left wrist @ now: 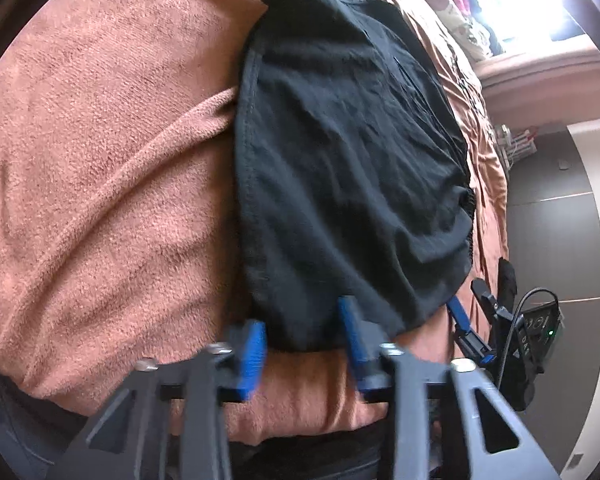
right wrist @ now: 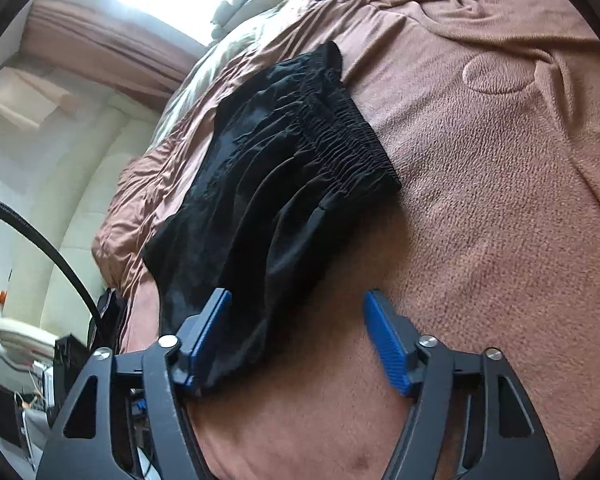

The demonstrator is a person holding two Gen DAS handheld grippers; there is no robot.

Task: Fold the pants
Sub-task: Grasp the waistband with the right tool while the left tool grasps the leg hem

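Left wrist view: the black, crumpled fabric pants [left wrist: 352, 168] lie on the terracotta fleece bed blanket [left wrist: 100, 168], long axis running away from my tongs. My left gripper [left wrist: 306, 344] straddles the near hem, its blue pads [left wrist: 252, 354] narrowed around the cloth but not visibly clamping it. My right gripper [right wrist: 300, 340] stands wider, the pants' edge inside only at its left pad. Left hand is nearer a grab.
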